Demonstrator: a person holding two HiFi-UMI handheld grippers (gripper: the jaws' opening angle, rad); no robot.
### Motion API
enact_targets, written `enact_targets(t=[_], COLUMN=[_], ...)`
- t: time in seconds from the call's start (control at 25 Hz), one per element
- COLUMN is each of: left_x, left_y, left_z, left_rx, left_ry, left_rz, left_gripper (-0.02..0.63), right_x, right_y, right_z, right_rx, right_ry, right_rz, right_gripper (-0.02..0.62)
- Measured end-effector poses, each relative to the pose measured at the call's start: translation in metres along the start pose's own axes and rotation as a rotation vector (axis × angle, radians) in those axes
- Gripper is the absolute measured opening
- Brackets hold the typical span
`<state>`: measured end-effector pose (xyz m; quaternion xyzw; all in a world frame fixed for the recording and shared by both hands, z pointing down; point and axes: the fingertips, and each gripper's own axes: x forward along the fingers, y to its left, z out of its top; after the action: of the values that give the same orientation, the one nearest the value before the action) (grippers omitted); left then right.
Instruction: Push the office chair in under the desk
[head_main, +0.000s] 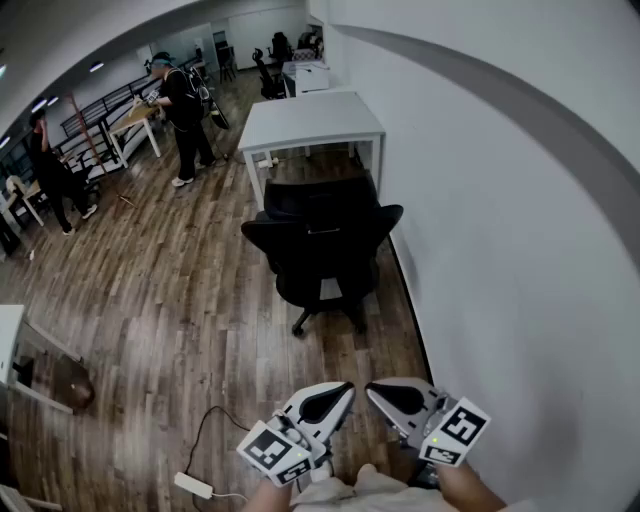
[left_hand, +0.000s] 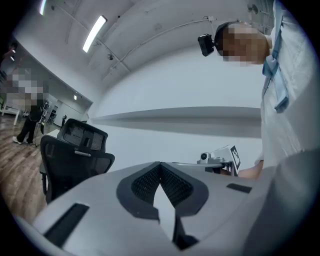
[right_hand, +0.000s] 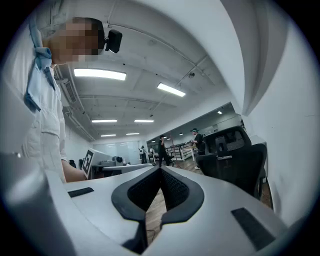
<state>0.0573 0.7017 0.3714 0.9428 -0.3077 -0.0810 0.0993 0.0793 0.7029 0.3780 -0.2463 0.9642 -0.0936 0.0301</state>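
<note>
Black office chair (head_main: 322, 250) stands just in front of the far white desk (head_main: 310, 120). Left gripper (head_main: 343, 392) and right gripper (head_main: 376, 390) — both closed, empty — hover near; push it squarely from behind, straight ahead.

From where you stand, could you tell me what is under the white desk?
Under the desk wooden floor shows between its legs; the office chair in front covers the nearer part, so what lies there cannot be seen.

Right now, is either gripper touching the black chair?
Apart. The head view shows a stretch of wooden floor between the office chair and both the left gripper and the right gripper.
</note>
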Motion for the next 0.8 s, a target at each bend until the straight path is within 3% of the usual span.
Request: enact_targets(t=[0.24, 0.8], left_x=[-0.011, -0.019], left_y=[-0.009, 0.003], left_z=[-0.005, -0.013], left_rx=[-0.033, -0.017], left_ry=[0.016, 0.028], left_rz=[0.001, -0.011], left_gripper=[0.002, 0.002], right_x=[-0.007, 0.008], right_y=[0.010, 0.014], right_z=[-0.009, -0.008], right_rx=[0.028, -0.013], right_ry=[0.022, 0.007], right_rz=[-0.018, 0.003], right_gripper=[0.032, 0.035])
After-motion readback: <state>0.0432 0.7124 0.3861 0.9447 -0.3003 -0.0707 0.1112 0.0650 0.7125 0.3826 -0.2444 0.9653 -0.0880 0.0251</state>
